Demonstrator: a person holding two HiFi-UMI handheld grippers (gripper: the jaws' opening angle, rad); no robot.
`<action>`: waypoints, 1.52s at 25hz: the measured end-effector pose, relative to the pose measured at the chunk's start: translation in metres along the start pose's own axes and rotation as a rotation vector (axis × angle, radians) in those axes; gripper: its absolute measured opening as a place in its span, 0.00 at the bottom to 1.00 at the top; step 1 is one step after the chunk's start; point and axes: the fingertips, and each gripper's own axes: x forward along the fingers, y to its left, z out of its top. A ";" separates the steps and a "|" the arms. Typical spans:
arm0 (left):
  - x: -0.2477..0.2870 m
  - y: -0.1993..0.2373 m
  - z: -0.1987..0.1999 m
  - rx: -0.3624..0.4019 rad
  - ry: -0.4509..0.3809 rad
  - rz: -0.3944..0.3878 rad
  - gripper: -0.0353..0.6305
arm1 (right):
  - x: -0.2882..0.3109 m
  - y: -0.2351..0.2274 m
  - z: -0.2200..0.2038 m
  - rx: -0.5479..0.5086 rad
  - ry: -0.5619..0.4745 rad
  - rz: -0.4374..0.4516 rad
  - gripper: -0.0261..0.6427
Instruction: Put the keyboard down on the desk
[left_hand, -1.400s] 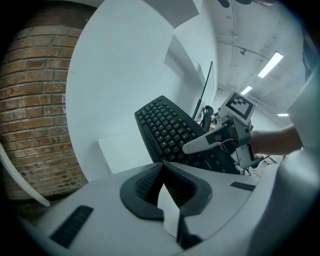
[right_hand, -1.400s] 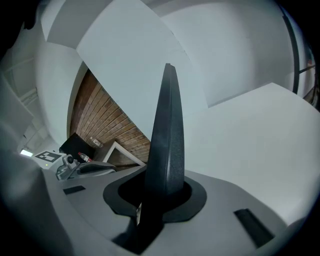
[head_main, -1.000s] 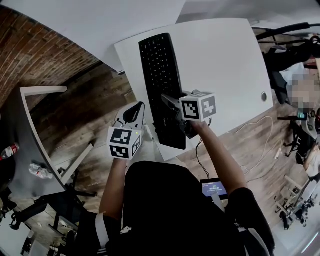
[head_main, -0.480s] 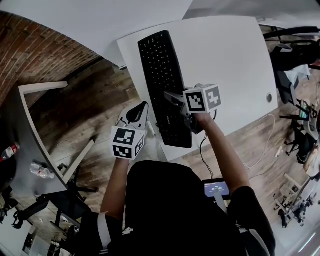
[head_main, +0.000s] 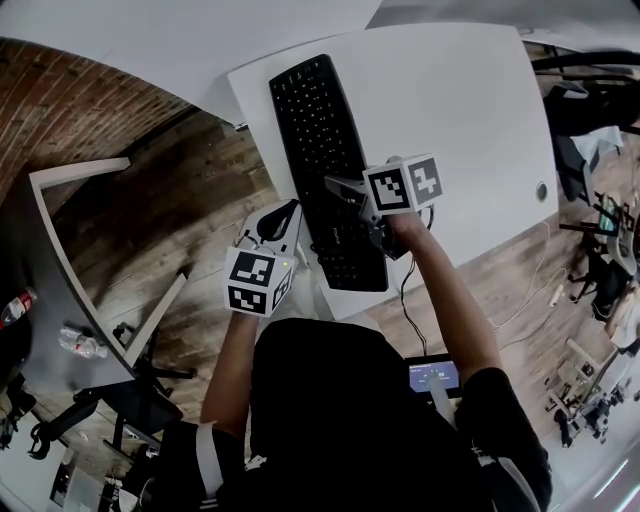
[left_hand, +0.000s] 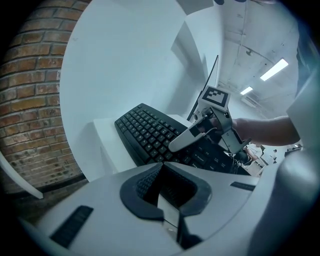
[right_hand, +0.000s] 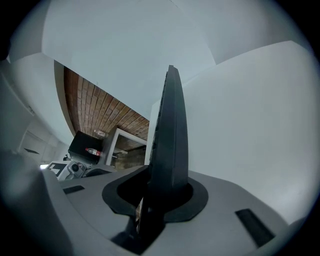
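While the white desk (head_main: 460, 110) fills the upper middle of the head view, wooden floor (head_main: 190, 220) and a brick wall (head_main: 70, 110) sit to its left. The black keyboard (head_main: 320, 140) lies keys up and lengthwise on the desk, close to its left edge. A small pale print on its near end is too small to read, and the key legends are too fine as well. The right gripper (head_main: 345, 192) reaches over the keyboard's near end. Its jaws are opening with the keyboard's thin edge between them, and the pads look to be against it. The left gripper (head_main: 275, 222) hangs over the floor just beside the desk's near left corner, its jaws pinched together on nothing. Each gripper's cube (head_main: 403, 185) carries black-and-white square markers and no words. A small blue screen (head_main: 432, 375) at the person's waist is unreadable.
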 end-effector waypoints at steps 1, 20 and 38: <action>0.001 0.001 -0.001 0.000 0.002 -0.001 0.07 | 0.001 0.000 0.001 -0.005 0.002 0.004 0.21; 0.017 0.001 -0.001 -0.004 0.017 -0.025 0.07 | -0.002 -0.036 0.002 -0.073 0.024 -0.148 0.42; 0.019 0.005 -0.004 -0.004 0.028 -0.036 0.07 | 0.001 -0.055 -0.001 -0.059 0.039 -0.222 0.49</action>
